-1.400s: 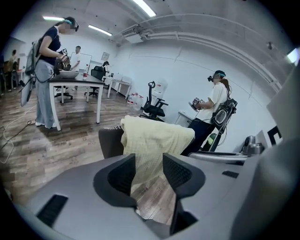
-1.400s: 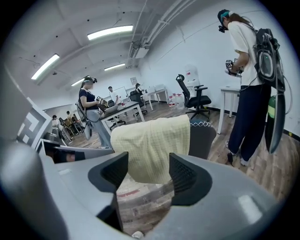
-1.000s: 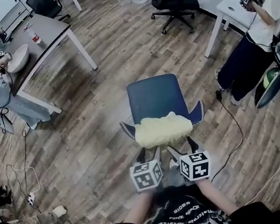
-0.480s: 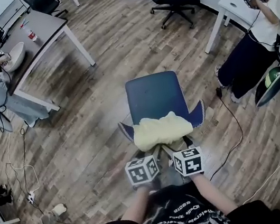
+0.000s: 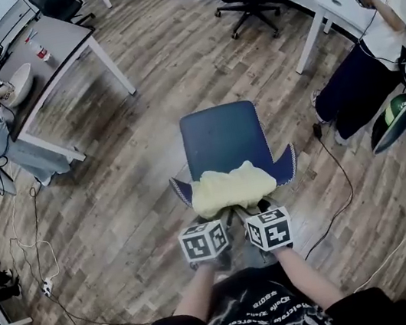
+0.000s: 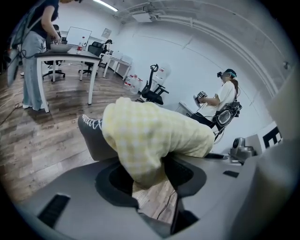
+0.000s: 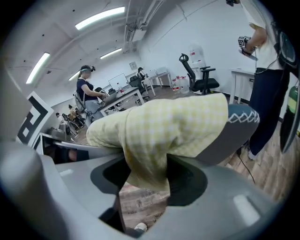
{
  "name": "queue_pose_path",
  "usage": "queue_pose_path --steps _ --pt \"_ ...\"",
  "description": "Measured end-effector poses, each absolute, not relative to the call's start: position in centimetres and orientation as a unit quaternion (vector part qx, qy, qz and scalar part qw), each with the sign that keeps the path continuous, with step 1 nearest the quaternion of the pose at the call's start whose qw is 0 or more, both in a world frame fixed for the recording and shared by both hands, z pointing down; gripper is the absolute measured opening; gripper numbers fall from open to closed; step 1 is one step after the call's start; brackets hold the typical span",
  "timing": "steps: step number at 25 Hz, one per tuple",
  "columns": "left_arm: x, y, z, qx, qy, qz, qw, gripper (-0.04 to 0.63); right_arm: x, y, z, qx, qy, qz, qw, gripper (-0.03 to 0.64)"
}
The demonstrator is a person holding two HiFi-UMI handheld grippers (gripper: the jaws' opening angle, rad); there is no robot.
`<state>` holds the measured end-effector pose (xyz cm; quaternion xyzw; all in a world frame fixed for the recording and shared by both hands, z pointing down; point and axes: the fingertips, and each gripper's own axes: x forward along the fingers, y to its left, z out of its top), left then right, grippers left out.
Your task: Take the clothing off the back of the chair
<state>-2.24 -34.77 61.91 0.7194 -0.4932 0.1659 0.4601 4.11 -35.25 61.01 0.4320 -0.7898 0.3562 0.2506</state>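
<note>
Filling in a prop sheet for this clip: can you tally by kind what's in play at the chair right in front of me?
blue chair: 1
yellow checked garment: 1, over the chair's back
grippers: 2, left gripper and right gripper, jaws closing with the garment between them
total: 4
</note>
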Motion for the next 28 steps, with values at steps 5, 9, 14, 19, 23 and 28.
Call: queue_pose_path --steps 5,9,14,19,23,28 --pt "-1.5 -34.7 61.8 0.728 -0.484 0.165 0.458 0.127 3.9 -35.1 61.0 0.428 -0.797 0.345 0.248 0.196" --pt "-1.2 -34.3 61.7 0.731 -0.478 0.163 0.46 0.087 3.5 -34.8 61.0 0.423 -0.801 0.335 0.26 0.168" --pt "-0.9 -34.2 61.6 0.739 -0.47 0.166 0.453 0.061 3.2 -34.5 60.8 0.417 -0.808 0.323 0.261 0.118" --pt "-0.8 -33.4 61.1 0.75 -0.467 0.166 0.439 0.055 3.0 -33.9 60.4 0.416 -0.812 0.316 0.26 0.092" --pt "-1.0 -32.2 60.5 0.758 -0.466 0.162 0.426 0.055 2.7 -32.8 59.8 0.409 -0.823 0.302 0.255 0.087" --pt "-1.3 -30.5 60.1 0.769 -0.457 0.173 0.413 0.054 2.4 -31.0 59.5 0.409 -0.827 0.295 0.247 0.084"
